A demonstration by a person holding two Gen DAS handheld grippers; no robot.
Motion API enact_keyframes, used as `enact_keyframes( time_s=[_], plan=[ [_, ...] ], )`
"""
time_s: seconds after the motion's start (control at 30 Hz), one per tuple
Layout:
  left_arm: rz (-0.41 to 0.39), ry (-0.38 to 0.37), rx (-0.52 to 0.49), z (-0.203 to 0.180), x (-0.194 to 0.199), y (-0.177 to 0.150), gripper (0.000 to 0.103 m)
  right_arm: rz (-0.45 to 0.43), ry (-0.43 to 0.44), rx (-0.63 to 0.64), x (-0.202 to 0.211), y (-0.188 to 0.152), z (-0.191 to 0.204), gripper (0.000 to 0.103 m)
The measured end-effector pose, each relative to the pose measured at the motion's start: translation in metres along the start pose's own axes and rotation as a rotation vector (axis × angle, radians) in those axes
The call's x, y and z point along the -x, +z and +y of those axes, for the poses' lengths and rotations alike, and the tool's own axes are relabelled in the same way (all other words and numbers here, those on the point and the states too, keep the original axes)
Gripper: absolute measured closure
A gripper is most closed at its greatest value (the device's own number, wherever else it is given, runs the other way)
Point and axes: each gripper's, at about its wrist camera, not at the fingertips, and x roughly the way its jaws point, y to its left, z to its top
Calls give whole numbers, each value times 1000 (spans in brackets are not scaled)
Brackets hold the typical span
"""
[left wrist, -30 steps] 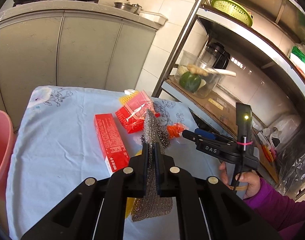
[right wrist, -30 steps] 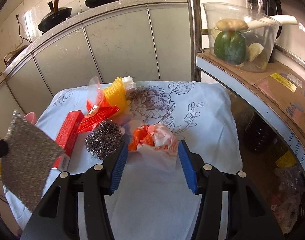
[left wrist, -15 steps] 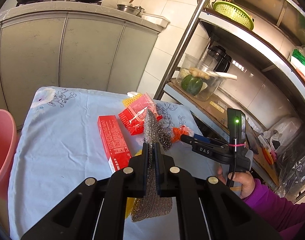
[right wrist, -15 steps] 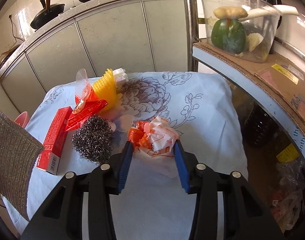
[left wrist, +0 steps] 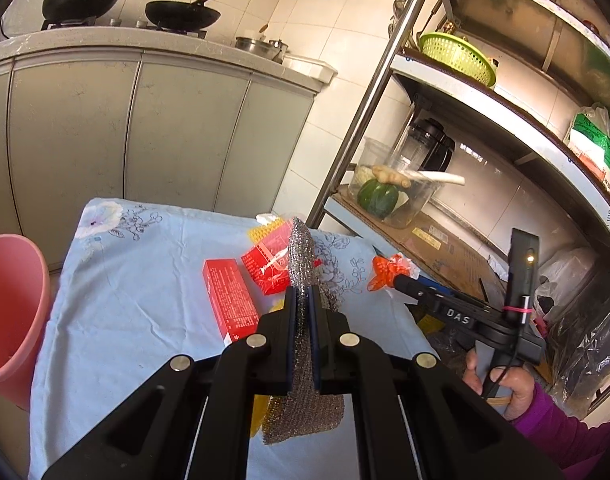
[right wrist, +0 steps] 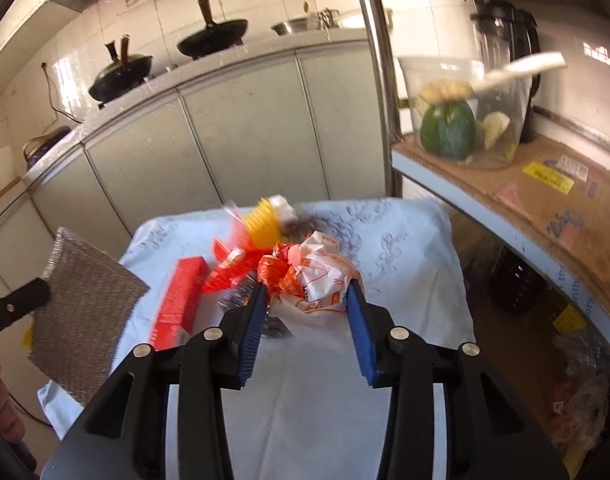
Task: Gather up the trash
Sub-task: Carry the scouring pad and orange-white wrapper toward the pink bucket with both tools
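The crumpled orange-and-white wrapper (right wrist: 311, 274) sat clamped between the blue pads of my right gripper (right wrist: 308, 292), lifted clear of the blue floral tablecloth (right wrist: 405, 248). My left gripper (left wrist: 303, 300) had its jaws together on the silver mesh scrubbing cloth (left wrist: 301, 252), which stood up past the fingertips and drooped below them.

Seen from the left wrist, the pink bin (left wrist: 13, 312) stood at nine o'clock, off the table's left edge, well apart from both loads. The red carton (left wrist: 231, 304) lay at eleven o'clock from the left fingertips, with the red snack packet (left wrist: 267, 264) at twelve and a yellow ridged piece (left wrist: 265, 234) beyond it. A steel-wool scourer (right wrist: 241, 302) lay just beside my right pad at nine o'clock; the view there was blurred, so I could only guess it was touching nothing.

I judged the wrapper the weak point: it was light, springy paper held by its edges, and a quick swing toward the bin could let it slip and drop short. The hanging mesh cloth could also drag across the carton and knock it off the table.
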Motion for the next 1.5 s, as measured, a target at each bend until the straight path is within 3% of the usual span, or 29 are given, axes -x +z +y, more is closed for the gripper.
enact_keyframes(
  time_s=[0.47, 0.97, 1.23, 1.5],
  plan=[
    [-136, 53, 17, 22, 47, 21, 98, -91, 99, 113, 28, 26, 62, 62],
    [-203, 152, 93, 75, 85, 20, 98, -70, 202, 176, 4, 34, 121, 62],
    [-244, 248, 151, 116, 112, 18, 98, -20, 297, 216, -20, 34, 171, 62],
    [-289, 414, 210, 169, 144, 8, 98, 41, 419, 302, -53, 26, 247, 62]
  ],
)
